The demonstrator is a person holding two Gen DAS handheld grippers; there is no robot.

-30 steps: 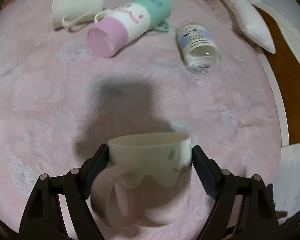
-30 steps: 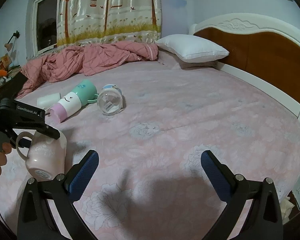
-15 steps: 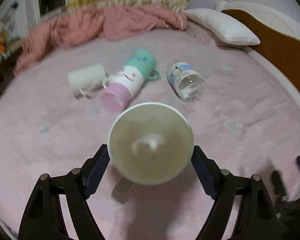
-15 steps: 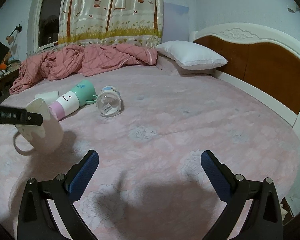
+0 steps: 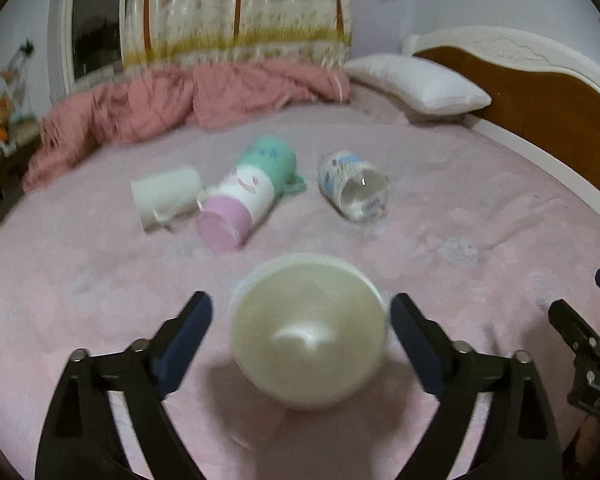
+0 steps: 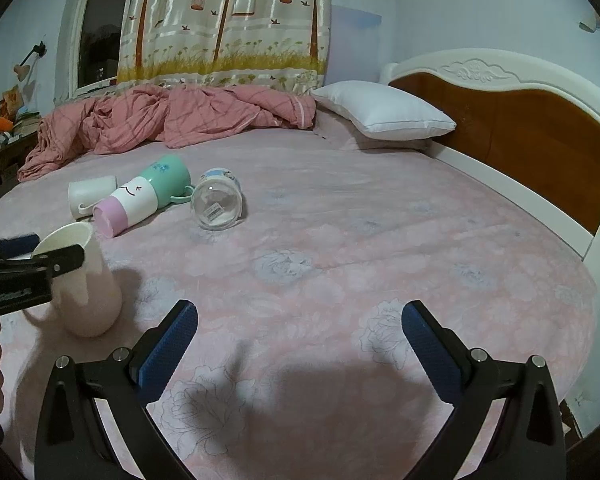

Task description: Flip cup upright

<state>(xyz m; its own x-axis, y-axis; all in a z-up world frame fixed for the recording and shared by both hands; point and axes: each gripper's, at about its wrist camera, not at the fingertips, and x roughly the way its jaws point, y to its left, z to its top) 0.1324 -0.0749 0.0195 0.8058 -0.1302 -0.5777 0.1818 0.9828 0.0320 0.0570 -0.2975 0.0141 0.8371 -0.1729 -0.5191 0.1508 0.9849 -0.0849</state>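
Observation:
A pale pink and cream cup [image 6: 82, 280] stands upright on the pink bed sheet, mouth up; the left wrist view looks into its mouth [image 5: 308, 336]. My left gripper [image 5: 300, 328] is open, with its blue pads either side of the cup's rim and gaps showing on both sides. It shows at the left in the right wrist view [image 6: 32, 258]. My right gripper [image 6: 300, 344] is open and empty, low over the sheet to the right of the cup.
Farther back lie a white mug [image 6: 90, 196], a pink, white and green cup [image 6: 140, 196] and a clear glass jar [image 6: 218, 204], all on their sides. A pink quilt [image 6: 172, 120], a white pillow [image 6: 384, 112] and a wooden headboard [image 6: 512, 128] lie beyond.
The left gripper turned the cup from mouth-down to mouth-up and set it on the sheet. Its jaws have opened off the cup. The right gripper barely moved.

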